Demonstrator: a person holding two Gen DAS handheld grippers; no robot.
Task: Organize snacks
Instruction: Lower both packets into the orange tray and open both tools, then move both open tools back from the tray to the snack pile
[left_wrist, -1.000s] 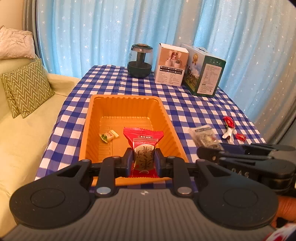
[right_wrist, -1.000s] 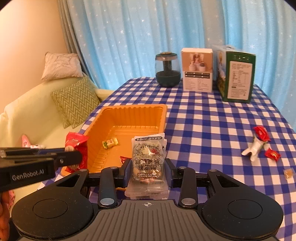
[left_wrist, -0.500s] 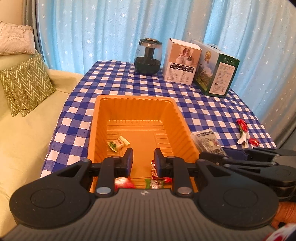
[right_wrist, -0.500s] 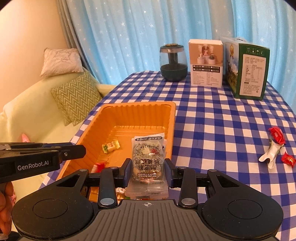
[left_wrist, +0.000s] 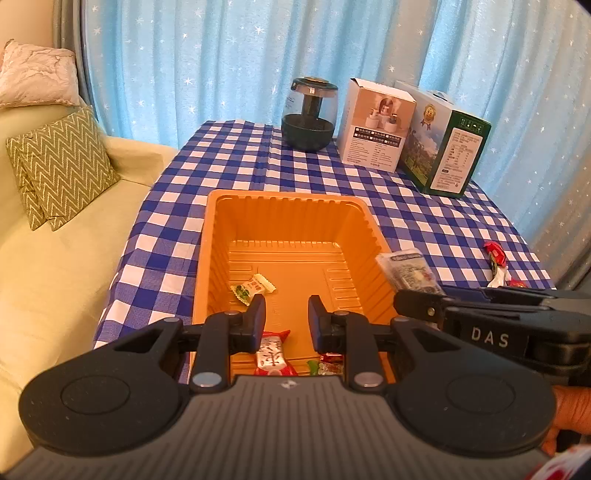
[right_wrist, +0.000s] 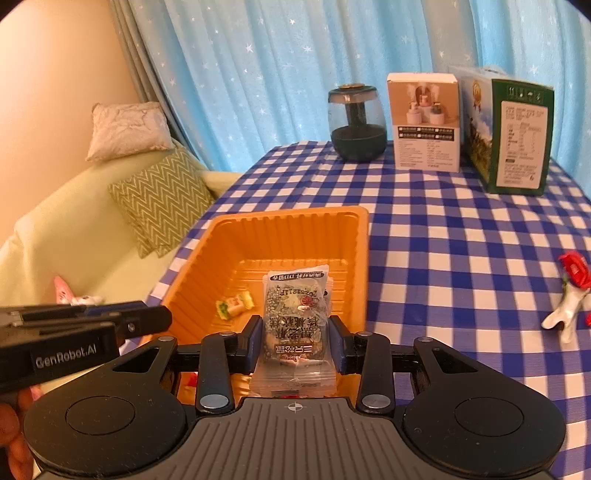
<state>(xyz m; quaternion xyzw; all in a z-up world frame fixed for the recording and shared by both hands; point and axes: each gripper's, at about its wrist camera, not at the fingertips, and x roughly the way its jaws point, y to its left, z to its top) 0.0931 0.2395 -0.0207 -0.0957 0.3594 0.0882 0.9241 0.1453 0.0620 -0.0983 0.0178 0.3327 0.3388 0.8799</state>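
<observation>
An orange plastic tray sits on the blue checked tablecloth. My left gripper is open and empty above the tray's near end. Below it in the tray lie a red-and-white snack packet and small candies. A green-and-white candy lies on the tray floor. My right gripper is shut on a clear snack packet with grey print, held over the tray's right side.
Loose red and white candies lie on the cloth at the right. A dark glass jar, a white box and a green box stand at the table's far end. A sofa with cushions is at left.
My left gripper opened and dropped the red-and-white packet into the tray. My right gripper carried the clear packet leftward over the tray.
</observation>
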